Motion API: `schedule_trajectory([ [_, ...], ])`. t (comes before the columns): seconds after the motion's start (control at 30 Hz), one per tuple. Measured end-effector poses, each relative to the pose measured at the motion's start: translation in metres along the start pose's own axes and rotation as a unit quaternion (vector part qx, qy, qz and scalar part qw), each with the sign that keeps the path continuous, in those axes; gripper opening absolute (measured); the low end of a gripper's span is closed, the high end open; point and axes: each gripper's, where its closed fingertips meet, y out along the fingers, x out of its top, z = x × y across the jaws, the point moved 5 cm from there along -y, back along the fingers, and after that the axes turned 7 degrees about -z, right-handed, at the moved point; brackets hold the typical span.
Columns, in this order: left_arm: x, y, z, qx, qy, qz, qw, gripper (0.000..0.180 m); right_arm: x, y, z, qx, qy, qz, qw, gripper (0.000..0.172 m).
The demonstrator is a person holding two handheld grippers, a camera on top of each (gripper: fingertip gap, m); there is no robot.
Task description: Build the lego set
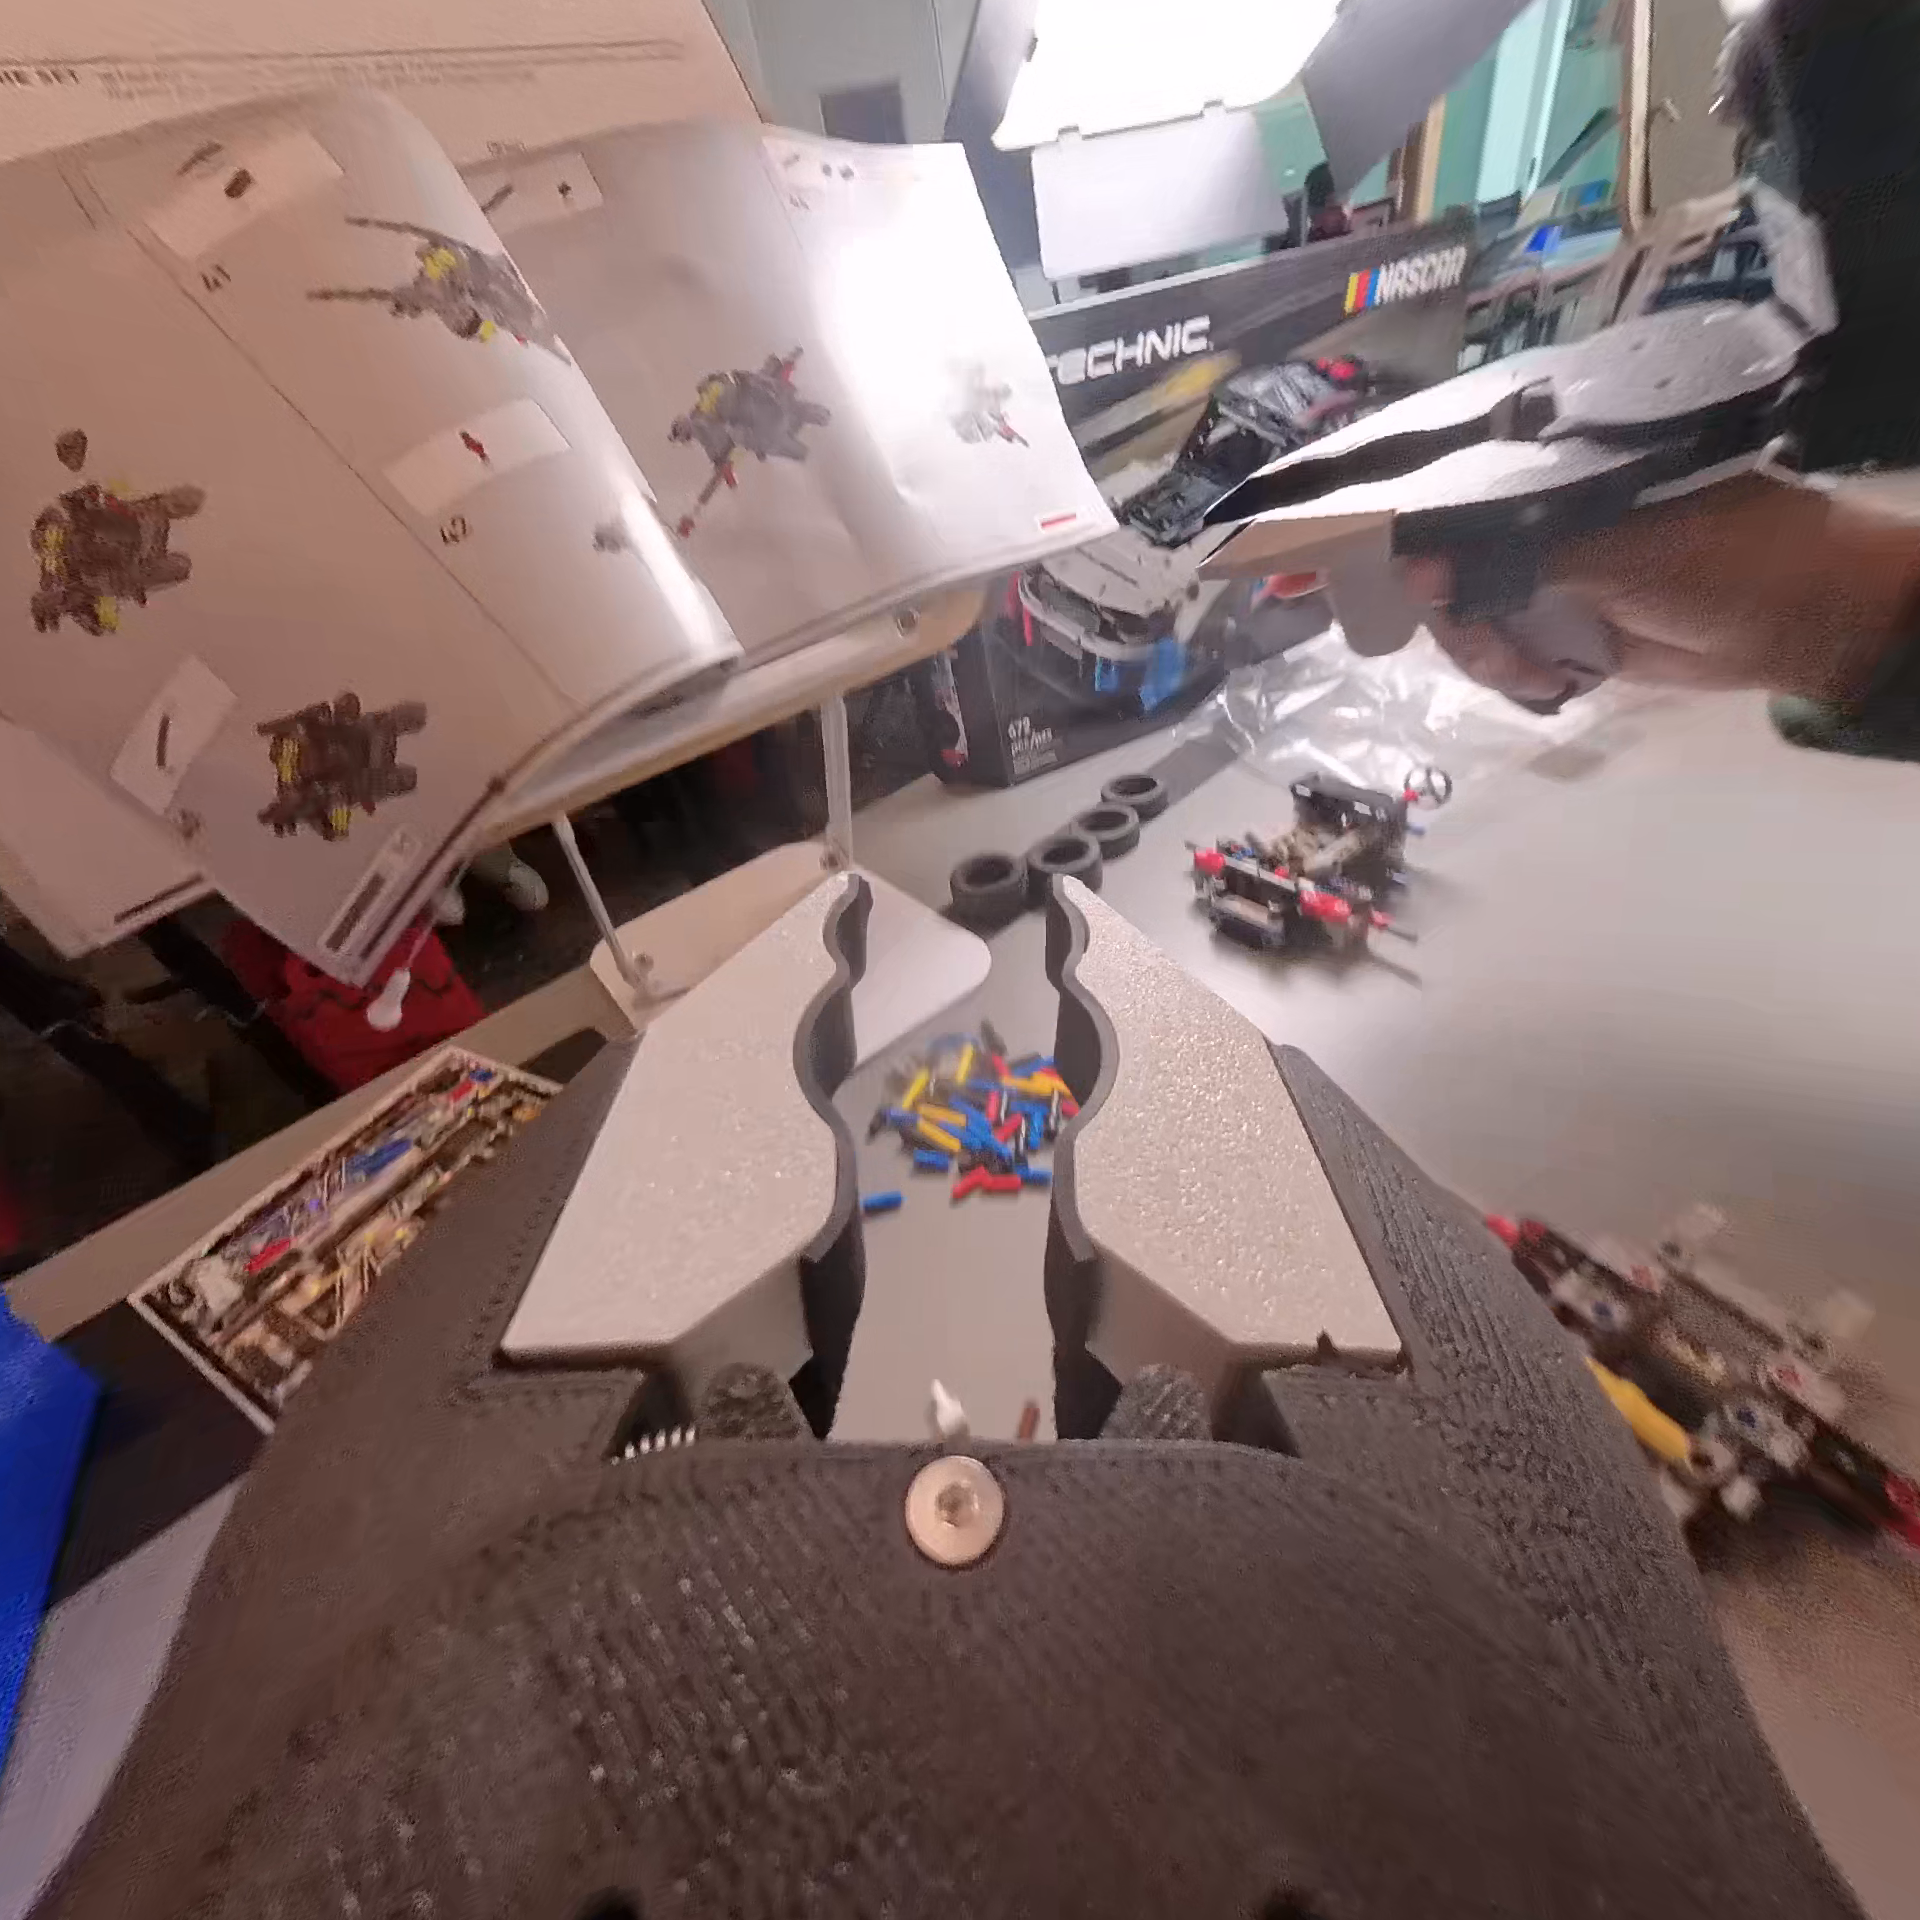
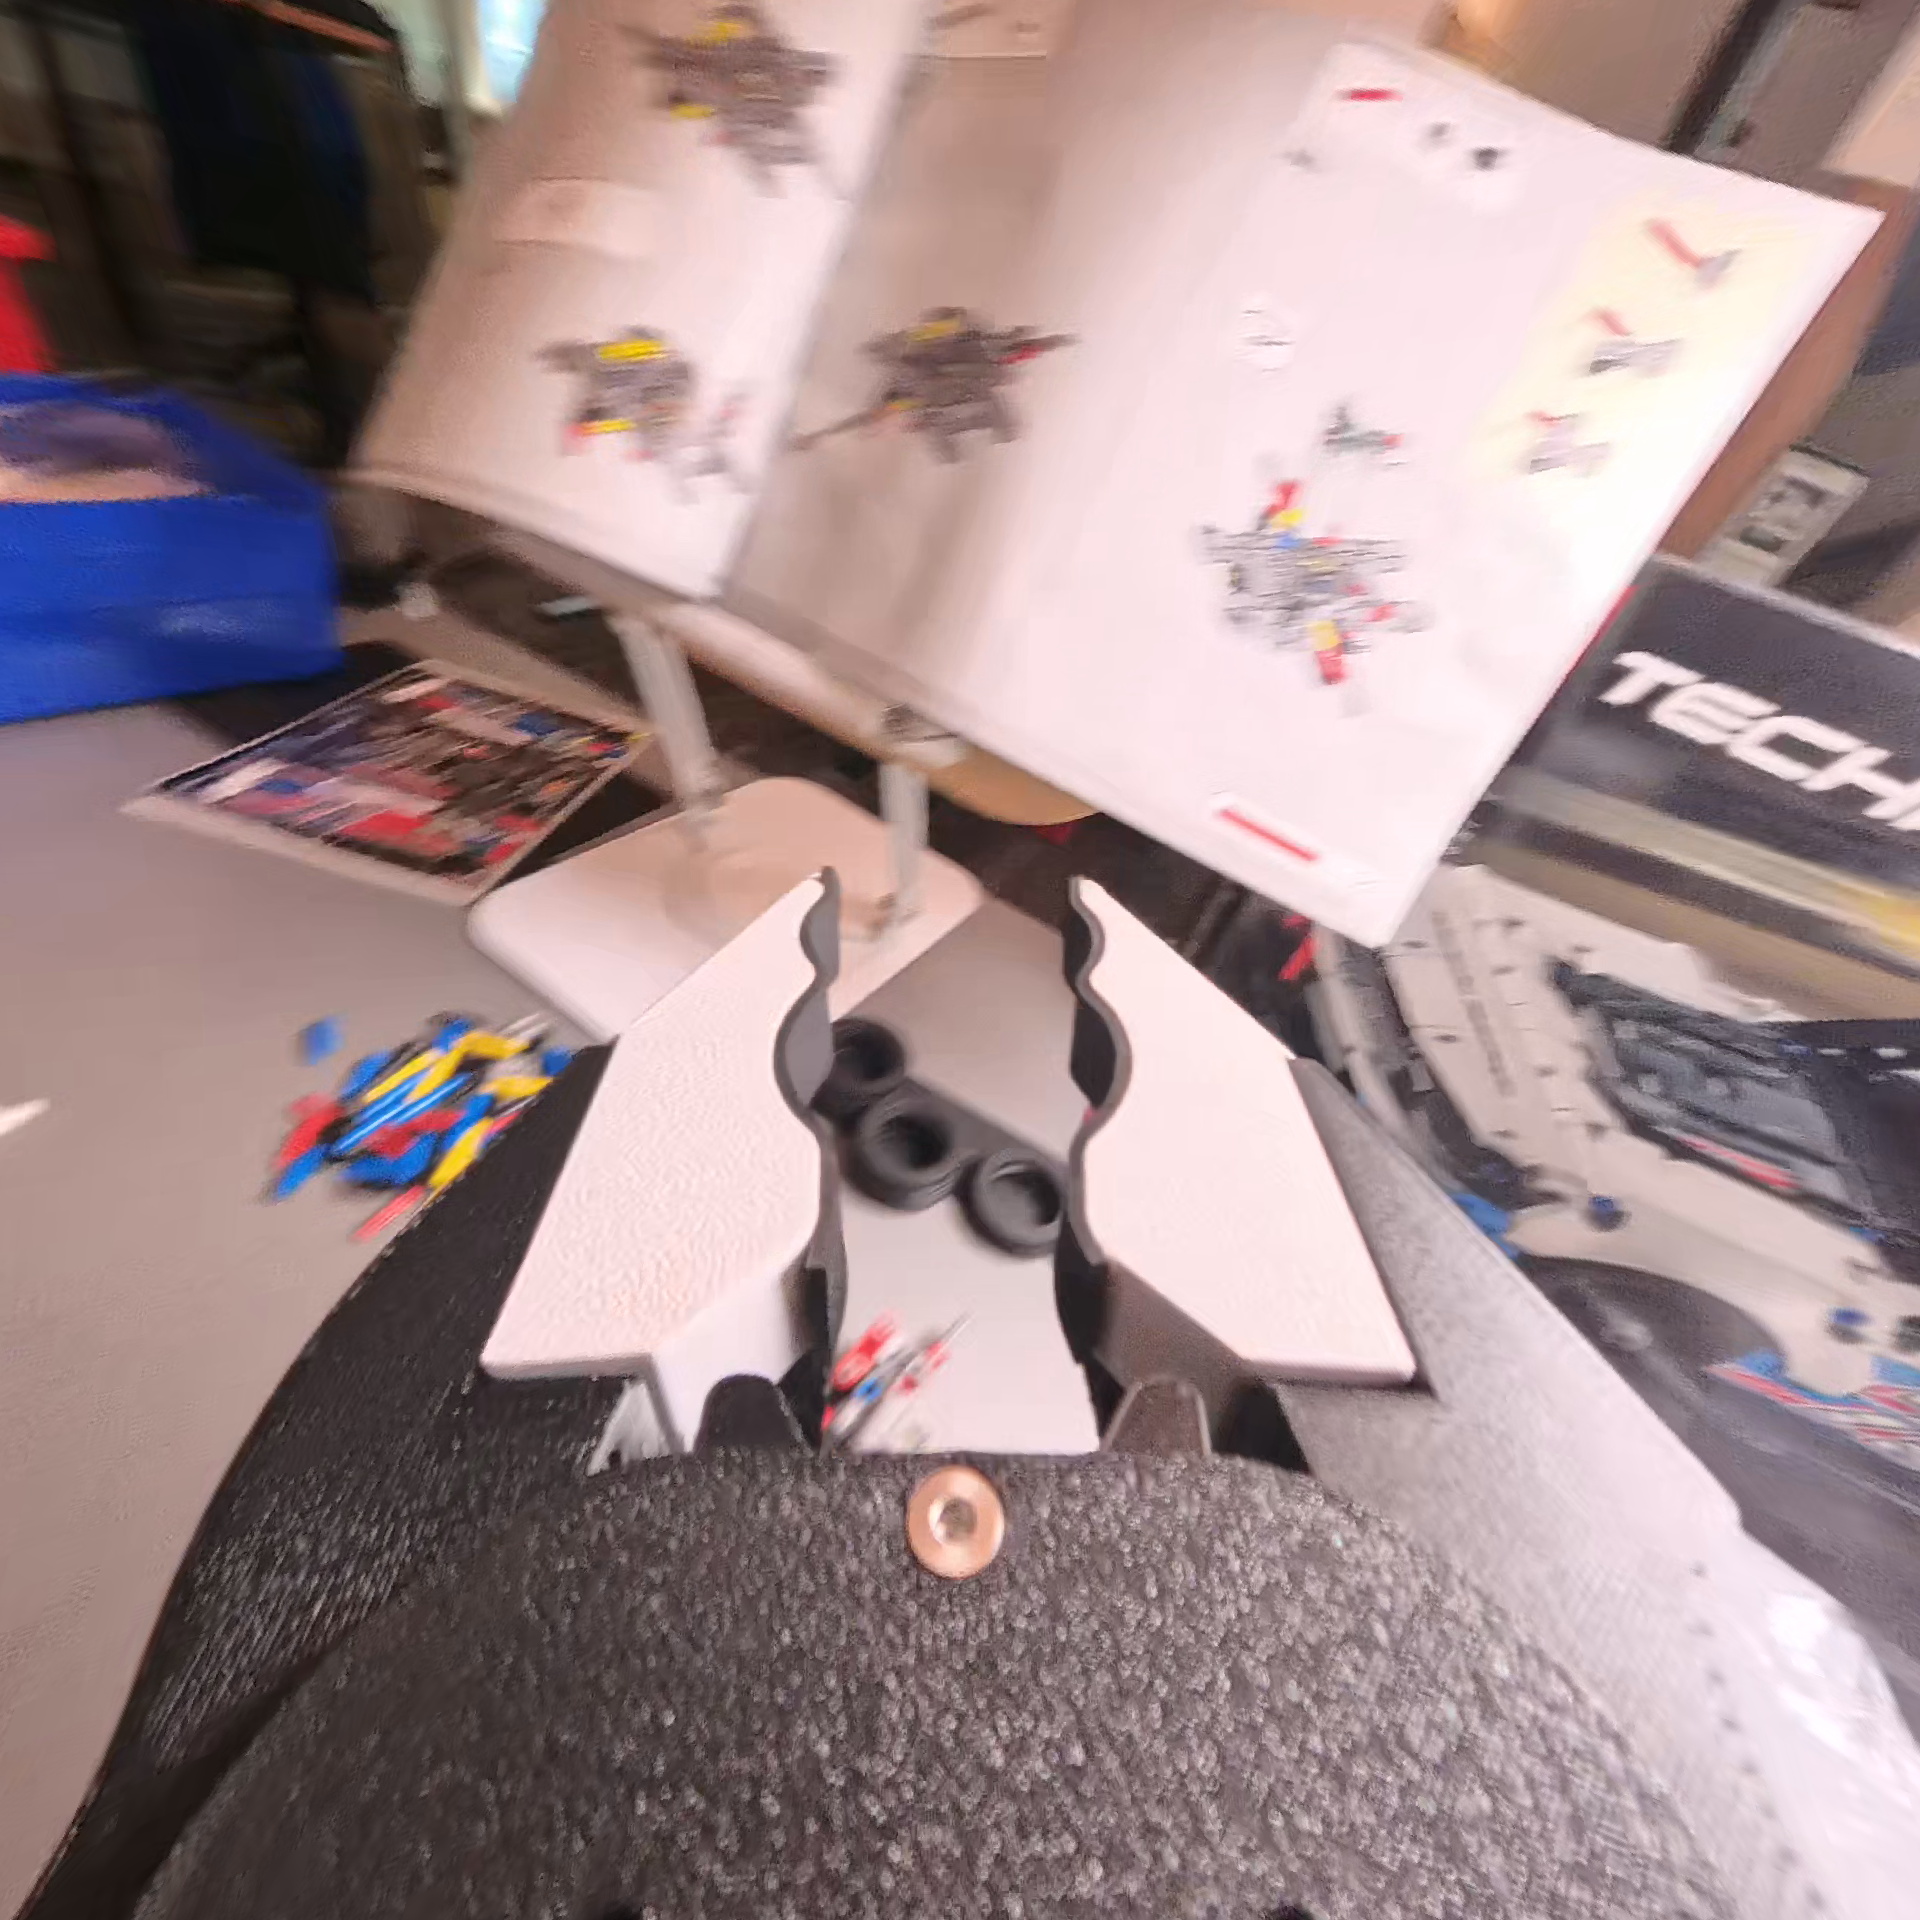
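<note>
Left gripper [image 1: 951,904], jaws apart and bare, above scattered blue, yellow and red plastic pins [image 1: 971,1117]; right gripper [image 2: 951,904], likewise parted and bare, above black rubber tyres [image 2: 914,1143].

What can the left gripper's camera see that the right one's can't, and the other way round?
Only the left wrist view shows the half-built model, another blurred assembly, and the right gripper in a hand. Only the right wrist view shows the blue bin. Both show the open instruction booklet on its stand, black tyres, and the pile of coloured pins.
</note>
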Motion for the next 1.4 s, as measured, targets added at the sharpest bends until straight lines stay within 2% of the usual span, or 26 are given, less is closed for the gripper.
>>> schedule_trajectory([
  [0.1,0.018,0.045,0.019,0.005,-0.010,0.005,1.000,0.035,-0.002,0.045,-0.048,-0.066,0.040,0.023,0.997,0.073],
  [0.17,0.018,0.075,0.030,0.004,-0.036,0.021,0.999,0.037,-0.006,0.068,-0.063,-0.088,0.073,0.033,0.993,0.091],
  [0.27,0.001,0.111,0.053,0.020,-0.084,0.067,0.994,0.043,-0.010,0.090,-0.062,-0.087,0.112,0.039,0.989,0.098],
  [0.37,-0.009,0.127,0.078,0.048,-0.084,0.079,0.992,0.045,-0.009,0.100,-0.044,-0.070,0.116,0.028,0.990,0.088],
  [0.47,-0.006,0.132,0.098,0.068,-0.080,0.073,0.992,0.045,-0.004,0.103,-0.029,-0.062,0.101,0.009,0.993,0.077],
  [0.57,-0.001,0.135,0.113,0.079,-0.083,0.068,0.991,0.044,-0.002,0.103,-0.028,-0.065,0.093,0.007,0.993,0.074],
  [0.7,0.000,0.139,0.126,0.093,-0.070,0.072,0.991,0.044,-0.001,0.097,-0.033,-0.071,0.095,0.013,0.993,0.053],
  [0.87,0.005,0.145,0.136,0.106,-0.055,0.071,0.990,0.045,0.007,0.096,-0.016,-0.060,0.022,0.011,0.998,0.019],
  [1.03,0.028,0.143,0.111,0.059,-0.047,0.024,0.997,0.044,0.024,0.097,0.015,-0.041,-0.071,-0.026,0.996,0.008],
  [1.17,0.048,0.144,0.080,-0.025,-0.081,-0.022,0.996,0.045,0.040,0.103,0.049,-0.021,-0.145,-0.072,0.987,0.008],
  [1.27,0.061,0.148,0.071,-0.092,-0.150,-0.044,0.983,0.056,0.052,0.111,0.079,-0.004,-0.216,-0.102,0.971,0.008],
  [1.33,0.063,0.151,0.077,-0.102,-0.174,-0.044,0.978,0.061,0.058,0.118,0.100,0.009,-0.273,-0.118,0.955,0.004],
  [1.4,0.062,0.152,0.089,-0.095,-0.185,-0.045,0.977,0.049,0.060,0.126,0.118,0.022,-0.330,-0.131,0.935,0.000],
])
